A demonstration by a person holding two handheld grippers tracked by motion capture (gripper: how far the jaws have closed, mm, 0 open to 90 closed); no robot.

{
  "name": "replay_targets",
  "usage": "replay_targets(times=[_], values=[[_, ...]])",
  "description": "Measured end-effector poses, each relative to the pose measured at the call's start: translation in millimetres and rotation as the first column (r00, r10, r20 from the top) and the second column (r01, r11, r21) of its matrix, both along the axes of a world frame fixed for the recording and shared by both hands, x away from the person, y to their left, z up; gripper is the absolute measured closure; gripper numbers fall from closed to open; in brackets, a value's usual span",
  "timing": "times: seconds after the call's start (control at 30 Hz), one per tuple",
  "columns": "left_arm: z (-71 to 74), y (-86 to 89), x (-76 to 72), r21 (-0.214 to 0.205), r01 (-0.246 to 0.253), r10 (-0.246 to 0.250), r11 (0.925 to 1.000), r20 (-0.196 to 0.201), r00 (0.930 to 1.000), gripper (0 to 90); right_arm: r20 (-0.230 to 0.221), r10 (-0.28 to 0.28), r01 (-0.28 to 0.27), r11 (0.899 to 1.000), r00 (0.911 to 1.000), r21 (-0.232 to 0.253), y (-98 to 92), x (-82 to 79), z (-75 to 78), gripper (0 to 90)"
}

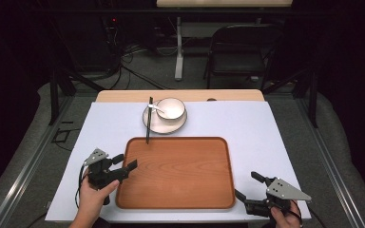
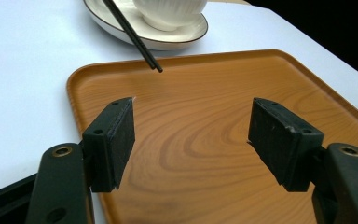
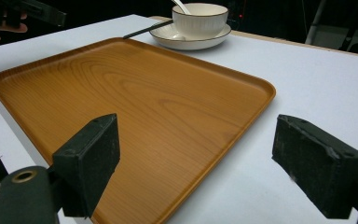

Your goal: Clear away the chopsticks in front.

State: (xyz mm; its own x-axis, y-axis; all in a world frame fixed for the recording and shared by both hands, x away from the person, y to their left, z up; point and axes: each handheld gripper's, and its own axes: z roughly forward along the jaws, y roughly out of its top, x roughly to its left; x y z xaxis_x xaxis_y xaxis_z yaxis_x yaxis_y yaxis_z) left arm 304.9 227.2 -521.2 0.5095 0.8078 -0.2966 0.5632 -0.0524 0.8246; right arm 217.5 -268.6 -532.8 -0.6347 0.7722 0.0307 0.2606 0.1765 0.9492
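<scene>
A bare wooden tray lies in the middle of the white table top. Beyond its far edge stands a white bowl with a spoon in it, on a white plate. Black chopsticks rest on the plate's left rim, their tips reaching the tray's far edge. My left gripper is open at the tray's left edge, over its near left part. My right gripper is open by the tray's near right corner.
The white sheet covers a wooden table whose far edge shows. A black folding chair and a table leg stand on the floor beyond. Bare white surface lies left and right of the tray.
</scene>
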Motion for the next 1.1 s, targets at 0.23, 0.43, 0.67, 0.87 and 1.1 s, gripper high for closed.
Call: replay_targets(times=[0.23, 0.43, 0.67, 0.87, 1.1], values=[[5.1, -7.3, 18.1, 0.024, 0.013, -0.013, 0.9996, -0.037, 0.9992, 31.6, -0.004, -0.004, 0.004, 1.0, 1.0, 0.004, 0.2, 0.3, -0.2, 14.5], [10.5, -9.0, 31.2, 0.051, 0.009, -0.006, 0.9986, -0.072, 0.9974, 31.6, -0.005, -0.004, 0.004, 1.0, 1.0, 0.002, -0.3, 0.8, -0.3, 14.5], [19.0, -12.8, 45.2, 0.099, 0.022, -0.014, 0.9949, -0.08, 0.9967, 31.6, -0.012, -0.01, 0.01, 1.0, 0.9999, 0.003, -0.4, 1.1, -0.3, 14.5], [24.7, -20.1, 58.7, 0.127, 0.024, -0.013, 0.9916, -0.087, 0.9961, 31.6, -0.011, -0.012, 0.013, 1.0, 0.9999, 0.004, -0.8, 1.3, -0.3, 14.5], [27.8, -28.0, 73.0, 0.157, 0.036, -0.02, 0.987, -0.102, 0.9946, 31.6, -0.015, -0.017, 0.017, 1.0, 0.9998, 0.007, -1.3, 1.3, -0.3, 14.5]])
